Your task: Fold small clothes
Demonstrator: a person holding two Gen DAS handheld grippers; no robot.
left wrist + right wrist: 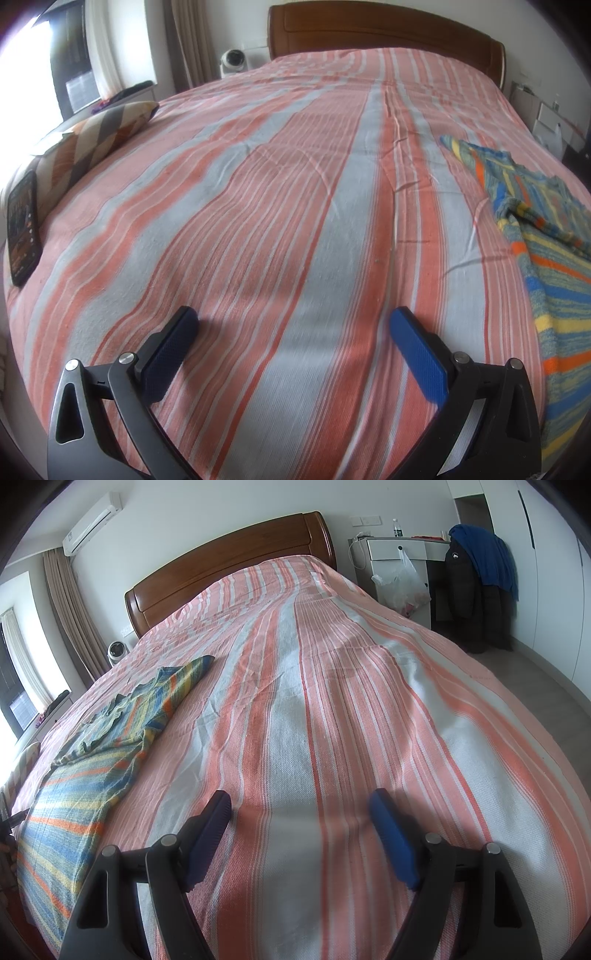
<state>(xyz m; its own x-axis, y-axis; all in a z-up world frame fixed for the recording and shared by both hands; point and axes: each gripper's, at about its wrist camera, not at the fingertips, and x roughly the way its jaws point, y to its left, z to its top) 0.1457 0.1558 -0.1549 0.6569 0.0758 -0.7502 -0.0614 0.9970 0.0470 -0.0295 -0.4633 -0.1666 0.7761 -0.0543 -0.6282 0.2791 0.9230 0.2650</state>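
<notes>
A small striped garment [546,258] in blue, yellow, orange and green lies spread and rumpled on the bed, at the right edge of the left wrist view. It also shows in the right wrist view [92,753], at the left. My left gripper [293,319] is open and empty over bare bedspread, left of the garment. My right gripper [301,803] is open and empty over bare bedspread, right of the garment. Neither gripper touches the garment.
The bed [258,206] has a pink, orange and grey striped cover and a wooden headboard [229,565]. A phone [23,225] and a zigzag cushion [96,140] lie at the bed's left edge. A white nightstand [399,565] with a plastic bag and hung jackets [480,587] stand right.
</notes>
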